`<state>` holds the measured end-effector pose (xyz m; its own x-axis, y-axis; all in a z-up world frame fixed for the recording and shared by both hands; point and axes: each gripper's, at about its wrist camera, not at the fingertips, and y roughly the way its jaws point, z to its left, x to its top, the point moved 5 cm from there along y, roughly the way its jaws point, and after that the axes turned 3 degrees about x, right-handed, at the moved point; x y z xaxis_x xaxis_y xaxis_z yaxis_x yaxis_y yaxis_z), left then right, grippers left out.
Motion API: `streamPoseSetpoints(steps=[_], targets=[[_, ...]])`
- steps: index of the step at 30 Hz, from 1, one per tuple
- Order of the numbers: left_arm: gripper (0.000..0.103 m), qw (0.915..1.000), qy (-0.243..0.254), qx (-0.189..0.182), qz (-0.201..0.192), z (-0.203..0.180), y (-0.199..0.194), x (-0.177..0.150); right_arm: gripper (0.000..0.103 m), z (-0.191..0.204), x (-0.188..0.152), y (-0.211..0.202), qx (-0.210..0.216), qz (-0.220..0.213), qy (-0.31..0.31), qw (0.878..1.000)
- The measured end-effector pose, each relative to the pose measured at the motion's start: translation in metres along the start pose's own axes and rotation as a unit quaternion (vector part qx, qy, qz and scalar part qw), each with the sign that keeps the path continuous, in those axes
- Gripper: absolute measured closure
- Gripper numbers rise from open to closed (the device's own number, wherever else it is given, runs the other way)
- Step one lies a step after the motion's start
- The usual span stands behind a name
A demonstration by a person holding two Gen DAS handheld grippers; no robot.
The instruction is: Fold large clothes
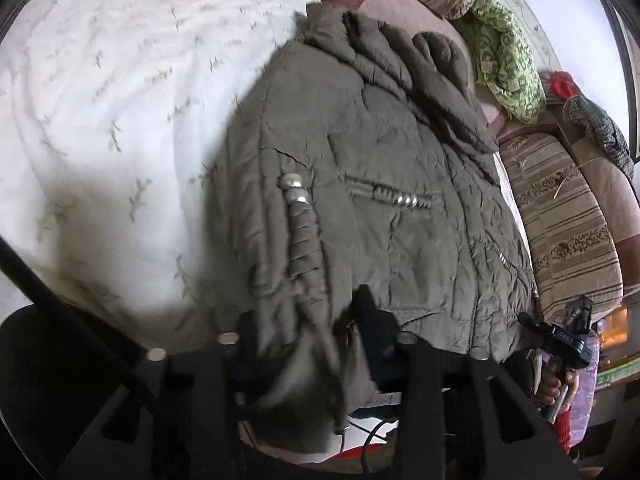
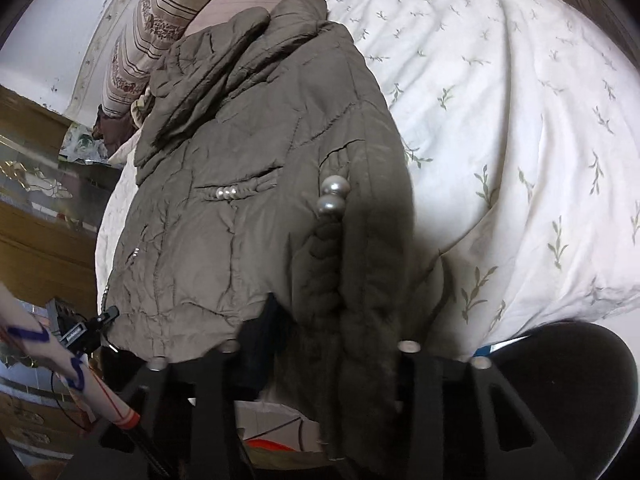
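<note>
An olive-grey padded jacket (image 1: 384, 184) with pearl-like beads lies on the bed, collar at the far end. It also fills the right wrist view (image 2: 248, 208). My left gripper (image 1: 312, 336) is shut on the jacket's near hem, by the braided, beaded strip. My right gripper (image 2: 320, 344) is shut on the hem too, with cloth bunched between the fingers and hanging over them. In the left wrist view the right gripper (image 1: 560, 336) shows at the jacket's lower right edge. In the right wrist view the left gripper (image 2: 88, 328) shows at its lower left edge.
A white quilt with a green sprig print (image 1: 120, 100) covers the bed beside the jacket (image 2: 500, 120). Striped pillows (image 1: 560, 216) and a green patterned cloth (image 1: 508, 60) lie along the wall side. A wooden cabinet with glass (image 2: 36, 200) stands beside the bed.
</note>
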<state>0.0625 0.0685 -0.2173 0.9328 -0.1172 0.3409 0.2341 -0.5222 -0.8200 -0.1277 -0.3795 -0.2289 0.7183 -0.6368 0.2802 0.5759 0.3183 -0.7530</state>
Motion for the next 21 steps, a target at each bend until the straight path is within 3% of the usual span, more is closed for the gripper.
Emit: streamPoseSetpoints(steps=[3,10,21], targets=[[0.079,0.9998,-0.010,-0.005,-0.017,-0.006,-0.016,0.009,0.082,0.011,0.008,-0.018,0.029,-0.013,-0.001,0.999],[0.081,0.9976,-0.021,-0.014,-0.065,-0.032,-0.050,0.039,0.084,0.049,0.035,-0.048,0.061,-0.038,-0.021,0.997],[0.081,0.9884,0.029,0.017,-0.148,-0.090,-0.100,0.115,0.084,0.100,0.102,-0.087,0.074,-0.097,-0.051,0.991]])
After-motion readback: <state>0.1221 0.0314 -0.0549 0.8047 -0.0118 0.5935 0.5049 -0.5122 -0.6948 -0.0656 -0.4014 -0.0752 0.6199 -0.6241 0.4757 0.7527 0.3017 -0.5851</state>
